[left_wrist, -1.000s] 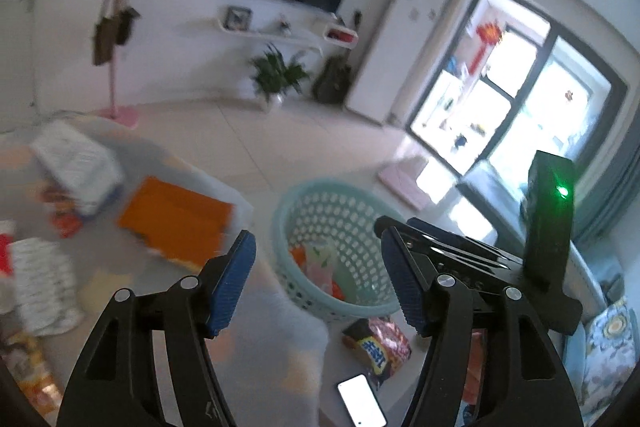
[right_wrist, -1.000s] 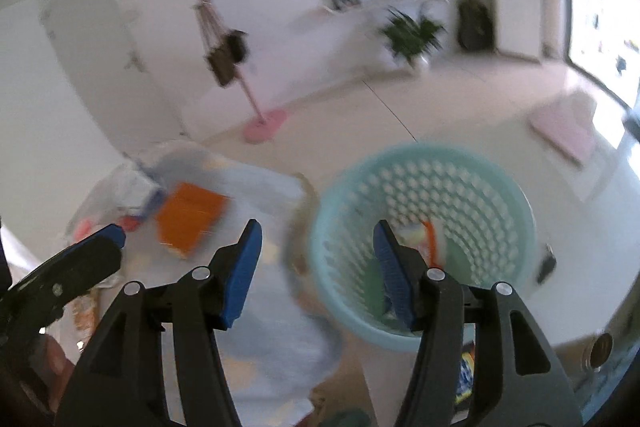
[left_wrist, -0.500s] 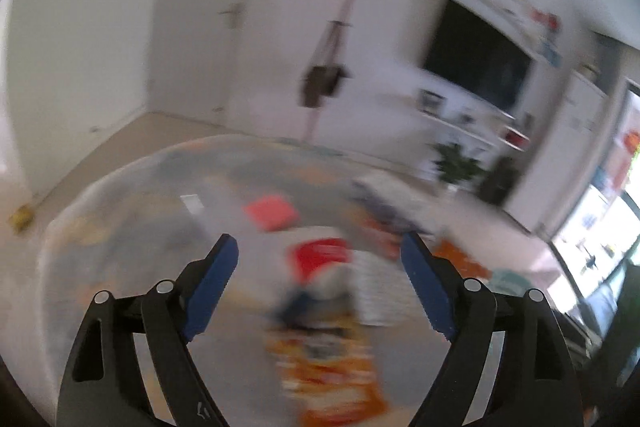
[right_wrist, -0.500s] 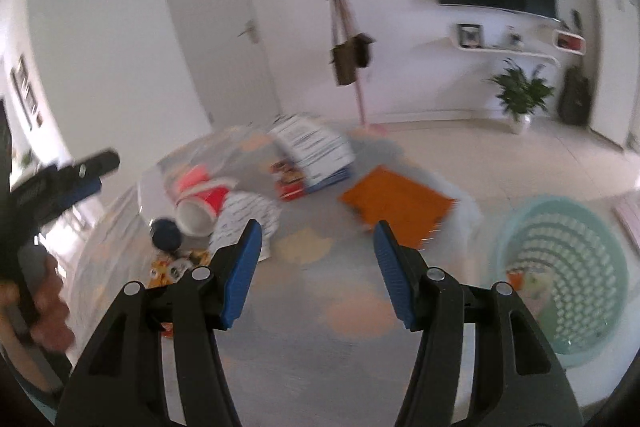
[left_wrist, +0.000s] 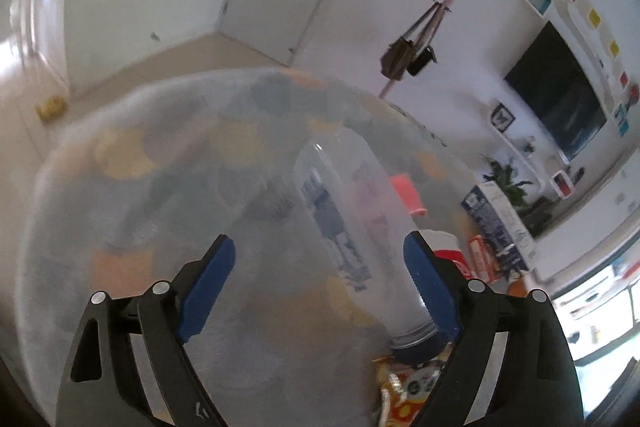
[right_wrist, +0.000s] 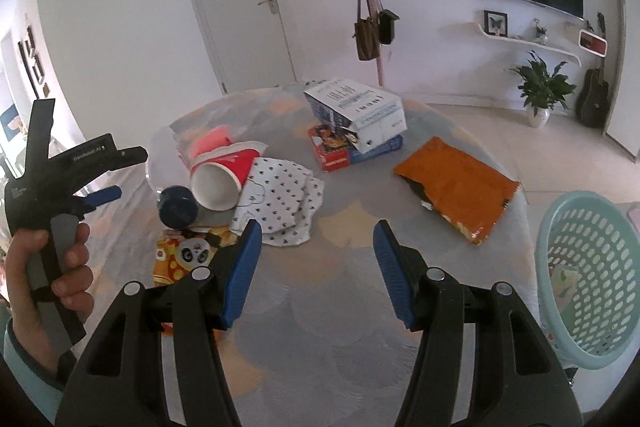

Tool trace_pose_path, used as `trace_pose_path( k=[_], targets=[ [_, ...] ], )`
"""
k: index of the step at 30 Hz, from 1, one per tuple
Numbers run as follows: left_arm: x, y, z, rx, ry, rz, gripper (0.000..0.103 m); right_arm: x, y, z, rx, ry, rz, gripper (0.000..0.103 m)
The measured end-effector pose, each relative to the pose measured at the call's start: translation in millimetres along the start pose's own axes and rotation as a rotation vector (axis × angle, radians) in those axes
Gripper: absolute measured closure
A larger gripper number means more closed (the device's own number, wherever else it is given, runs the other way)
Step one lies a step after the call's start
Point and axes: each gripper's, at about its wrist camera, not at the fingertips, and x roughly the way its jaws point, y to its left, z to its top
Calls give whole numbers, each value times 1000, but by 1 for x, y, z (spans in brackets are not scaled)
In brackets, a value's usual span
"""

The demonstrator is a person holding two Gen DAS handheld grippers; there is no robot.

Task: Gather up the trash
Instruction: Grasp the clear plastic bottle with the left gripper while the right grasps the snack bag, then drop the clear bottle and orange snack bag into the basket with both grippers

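Observation:
Trash lies on a round table (right_wrist: 360,291): a clear plastic bottle with a dark blue cap (right_wrist: 178,207), a red paper cup (right_wrist: 224,175), a patterned white wrapper (right_wrist: 280,203), an orange bag (right_wrist: 456,187), a panda snack packet (right_wrist: 180,255) and boxes (right_wrist: 356,111). My left gripper (left_wrist: 320,279) is open right over the clear bottle (left_wrist: 352,239), which lies between its fingers. It also shows at the left of the right wrist view (right_wrist: 100,175). My right gripper (right_wrist: 316,267) is open and empty above the table's near side.
A teal laundry basket (right_wrist: 588,275) with some trash inside stands on the floor right of the table. A coat stand with bags (right_wrist: 372,27), a door and a TV wall are behind. A potted plant (right_wrist: 540,95) stands at the back right.
Both grippers have swung left, away from the basket and back over the table. The left one has come down close over the clear bottle.

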Motion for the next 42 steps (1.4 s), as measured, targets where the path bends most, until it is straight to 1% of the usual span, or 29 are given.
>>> trace_pose_path(
  k=[4,7,9,10,11,12,15,18,19,20,21,22,23,24,25,26,28,31,32,33,35,36,37,38,40,41,42],
  targets=[
    [12,-14,-6,42,10,4,17,6,-5,4,13,13,-3,48],
    [24,-30,-7,97,25,36,17,13,-2,6,14,32,-2,48],
    [35,-40,-7,129,51,63,17,16,-1,8,12,40,0,48],
    [40,-42,-6,140,67,79,19,17,0,8,8,43,2,48],
    [48,-44,-7,152,96,88,30,18,1,9,6,45,3,48],
    [50,-44,-8,157,107,71,33,19,3,11,4,48,6,48],
    [46,-43,-9,195,112,41,41,24,11,16,1,72,38,48],
    [36,-32,-9,201,139,-23,47,31,34,11,-17,135,114,48],
    [32,-27,-9,203,138,-34,48,33,42,6,-31,158,135,46],
    [25,-20,-9,207,133,-48,48,36,51,2,-46,181,147,41],
    [20,-16,-10,208,130,-58,49,39,59,-4,-58,200,150,38],
    [13,-10,-10,205,126,-66,49,44,67,-10,-66,223,148,31],
    [10,-7,-11,203,123,-69,49,48,74,-16,-68,245,151,28],
    [4,-2,-12,202,117,-75,49,52,78,-19,-69,258,152,27],
    [0,1,-13,202,112,-82,49,54,85,-21,-81,257,127,24],
    [-4,4,-13,201,108,-91,49,55,92,-22,-104,256,93,15],
    [-12,9,-13,199,96,-102,49,61,103,-24,-134,280,63,8],
    [-24,14,-15,194,70,-119,49,67,114,-26,-195,284,0,8],
    [-26,15,-15,195,66,-119,49,68,119,-27,-223,282,-26,10],
    [-30,15,-16,200,58,-117,49,67,122,-28,-237,274,-27,13],
    [-33,15,-16,207,48,-117,49,63,125,-28,-255,268,-12,35],
    [-35,14,-17,210,43,-121,49,61,126,-28,-265,267,-6,39],
    [-37,15,-16,211,40,-126,49,60,127,-29,-269,269,10,48],
    [-39,14,-17,212,37,-134,49,59,127,-29,-269,268,25,54],
    [-43,13,-18,216,27,-146,49,57,128,-30,-269,264,44,57],
    [-45,11,-18,218,24,-149,49,56,127,-30,-269,262,47,61],
    [-48,11,-19,223,19,-156,49,57,127,-30,-268,259,53,63]
  ],
)
